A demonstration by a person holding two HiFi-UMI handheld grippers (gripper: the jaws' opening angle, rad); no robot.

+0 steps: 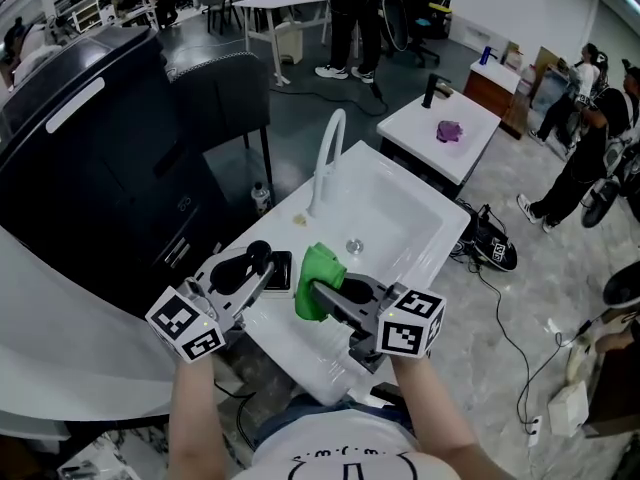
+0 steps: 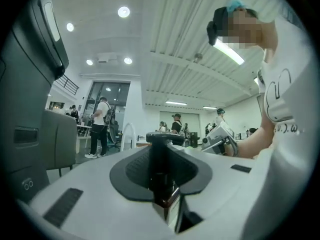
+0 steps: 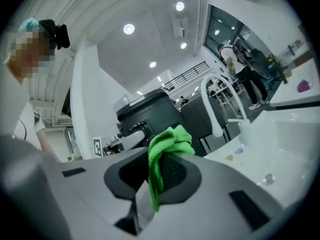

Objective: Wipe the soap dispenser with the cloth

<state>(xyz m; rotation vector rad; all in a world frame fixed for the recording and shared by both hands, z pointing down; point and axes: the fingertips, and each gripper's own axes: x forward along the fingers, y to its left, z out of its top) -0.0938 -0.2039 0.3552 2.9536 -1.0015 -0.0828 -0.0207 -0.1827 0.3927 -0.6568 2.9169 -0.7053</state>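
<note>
My left gripper (image 1: 262, 271) is shut on a black soap dispenser (image 1: 281, 271), held level over the near left rim of the white sink (image 1: 425, 230). In the left gripper view the dispenser (image 2: 159, 159) stands between the jaws, its pump head on top. My right gripper (image 1: 322, 290) is shut on a bunched green cloth (image 1: 318, 273), which sits just right of the dispenser, close to it. In the right gripper view the cloth (image 3: 167, 143) hangs out of the jaws, with the left gripper and dispenser (image 3: 134, 132) behind it.
A white arched faucet (image 1: 328, 158) rises at the sink's far left, and a drain (image 1: 354, 246) sits in the basin. A big black machine (image 1: 90, 138) stands to the left. Behind is a second white counter (image 1: 420, 118) with a purple object (image 1: 449, 130). People stand around; cables lie on the floor at right.
</note>
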